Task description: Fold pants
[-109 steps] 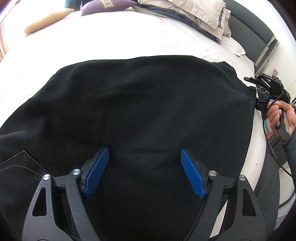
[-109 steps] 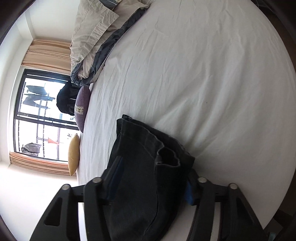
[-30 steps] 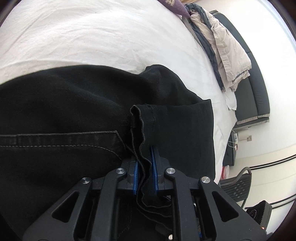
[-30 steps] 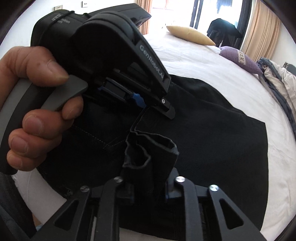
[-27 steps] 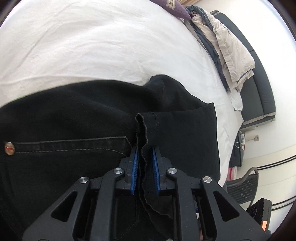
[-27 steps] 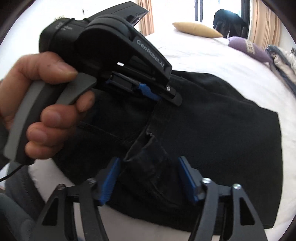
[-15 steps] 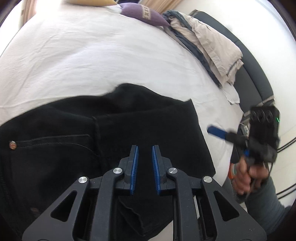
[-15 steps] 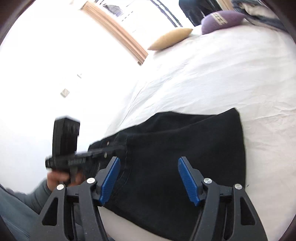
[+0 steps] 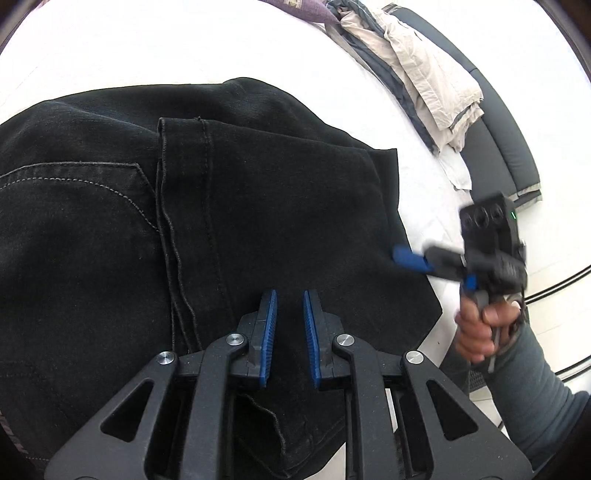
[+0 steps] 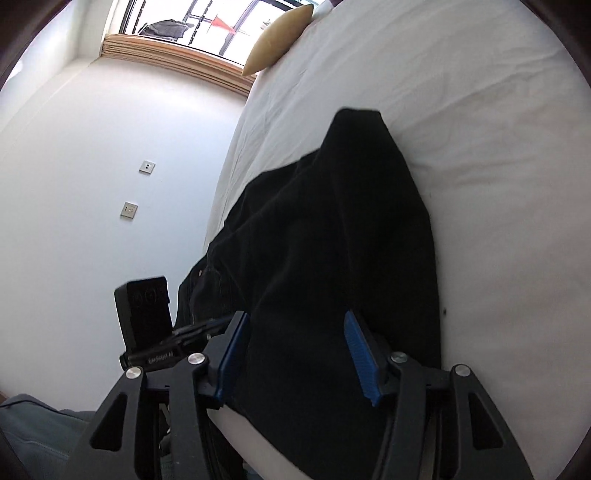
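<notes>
Right now the pants (image 9: 258, 206) lie folded over themselves near the bed's (image 9: 129, 51) edge closest to me, hem ends laid across the seat by the back pocket, part of the cloth spilling over that edge. My left tool (image 9: 290, 332) hovers above them, jaws nearly together with only a narrow gap and nothing between; my right tool (image 10: 295, 354) is spread wide over the fold, also holding nothing. I judge the risk is the overhanging cloth dragging the stack off the edge, or a jaw snagging the top layer and undoing the fold. White sheet, slightly wrinkled; a crumpled duvet (image 9: 424, 74) toward the far corner, a tan cushion (image 10: 277, 37) by the window (image 10: 207, 18).
</notes>
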Demonstrator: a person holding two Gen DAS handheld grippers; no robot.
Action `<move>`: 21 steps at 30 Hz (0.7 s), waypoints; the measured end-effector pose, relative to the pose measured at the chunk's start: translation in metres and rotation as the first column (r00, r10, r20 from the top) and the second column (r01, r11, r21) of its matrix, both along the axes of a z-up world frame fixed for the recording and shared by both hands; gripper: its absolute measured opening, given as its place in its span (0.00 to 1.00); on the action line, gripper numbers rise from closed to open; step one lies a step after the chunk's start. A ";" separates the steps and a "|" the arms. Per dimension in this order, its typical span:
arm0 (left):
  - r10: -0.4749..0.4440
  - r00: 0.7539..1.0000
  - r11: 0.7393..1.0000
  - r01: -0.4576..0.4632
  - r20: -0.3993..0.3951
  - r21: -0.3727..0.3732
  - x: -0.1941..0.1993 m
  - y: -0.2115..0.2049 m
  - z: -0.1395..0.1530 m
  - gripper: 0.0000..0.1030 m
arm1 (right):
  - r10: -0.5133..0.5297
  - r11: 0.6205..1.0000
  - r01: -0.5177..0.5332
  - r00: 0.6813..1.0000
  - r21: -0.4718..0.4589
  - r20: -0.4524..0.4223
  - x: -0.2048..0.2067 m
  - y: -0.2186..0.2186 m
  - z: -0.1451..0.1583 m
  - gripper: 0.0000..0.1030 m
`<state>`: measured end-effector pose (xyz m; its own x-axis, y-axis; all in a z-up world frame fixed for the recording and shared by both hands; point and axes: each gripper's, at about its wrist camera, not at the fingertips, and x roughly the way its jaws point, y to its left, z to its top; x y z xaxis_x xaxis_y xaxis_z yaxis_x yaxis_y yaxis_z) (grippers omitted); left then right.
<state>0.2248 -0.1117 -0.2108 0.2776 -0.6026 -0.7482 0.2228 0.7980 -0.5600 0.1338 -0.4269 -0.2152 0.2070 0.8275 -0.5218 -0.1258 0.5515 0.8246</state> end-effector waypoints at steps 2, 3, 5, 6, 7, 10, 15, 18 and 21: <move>0.000 1.000 1.000 0.000 0.008 0.007 -0.008 0.005 -0.001 0.14 | 0.012 1.000 -0.013 0.999 -0.013 -0.038 -0.026 0.001 0.000 0.57; 0.002 1.000 1.000 -0.002 0.011 0.010 -0.009 0.004 -0.001 0.14 | 0.008 1.000 -0.009 0.999 -0.011 -0.044 -0.038 -0.001 0.000 0.57; 0.005 1.000 1.000 -0.005 0.014 0.016 -0.013 0.002 -0.001 0.14 | -0.013 1.000 0.013 0.997 0.001 -0.073 -0.057 -0.005 0.000 0.57; 0.006 1.000 1.000 -0.007 0.016 0.021 -0.014 0.002 -0.001 0.14 | -0.025 1.000 0.025 0.995 0.002 -0.095 -0.067 -0.007 -0.001 0.57; 0.006 1.000 1.000 -0.006 0.019 0.027 -0.018 0.001 0.000 0.14 | -0.028 1.000 0.028 0.993 -0.010 -0.118 -0.075 -0.007 -0.002 0.58; 0.005 1.000 0.999 -0.006 0.030 0.047 -0.015 0.000 0.002 0.14 | -0.028 0.997 0.020 0.994 -0.069 -0.110 -0.087 0.001 0.005 0.58; 0.014 0.999 0.997 -0.017 0.038 0.079 -0.018 -0.005 0.008 0.14 | -0.067 0.997 0.067 0.998 -0.023 -0.003 -0.080 0.012 0.041 0.59; 0.030 0.998 0.992 -0.036 0.055 0.119 -0.023 -0.005 0.018 0.15 | -0.068 0.997 0.069 0.997 -0.032 0.035 -0.061 0.023 0.053 0.59; 0.066 0.994 0.988 -0.077 0.084 0.136 -0.031 0.008 0.030 0.15 | -0.081 0.996 0.083 0.995 -0.037 0.061 -0.037 0.041 0.059 0.59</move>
